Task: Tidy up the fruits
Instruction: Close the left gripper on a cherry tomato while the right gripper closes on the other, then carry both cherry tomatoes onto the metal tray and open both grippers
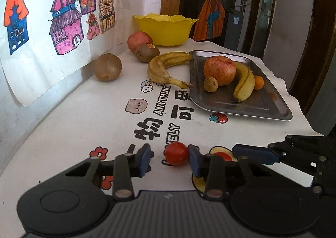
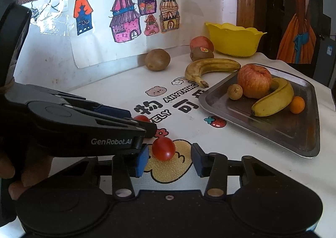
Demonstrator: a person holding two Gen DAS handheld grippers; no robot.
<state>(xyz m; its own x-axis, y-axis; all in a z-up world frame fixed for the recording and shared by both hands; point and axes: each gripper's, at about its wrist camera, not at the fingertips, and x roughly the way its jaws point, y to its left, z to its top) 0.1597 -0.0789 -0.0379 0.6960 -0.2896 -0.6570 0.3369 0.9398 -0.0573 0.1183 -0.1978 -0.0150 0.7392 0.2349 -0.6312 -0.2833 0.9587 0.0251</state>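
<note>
Your left gripper (image 1: pixel 169 159) and right gripper (image 2: pixel 170 159) each straddle a glossy round tomato (image 1: pixel 176 153), seemingly unclamped.

Both grippers angle down toward the table, side by side and close together. The left gripper (image 1: pixel 169 159) has its jaws narrowed but apart, as has the right gripper (image 2: pixel 170 159). A hand (image 2: pixel 12 172) grips the left gripper's handle at the frame's edge.
</note>
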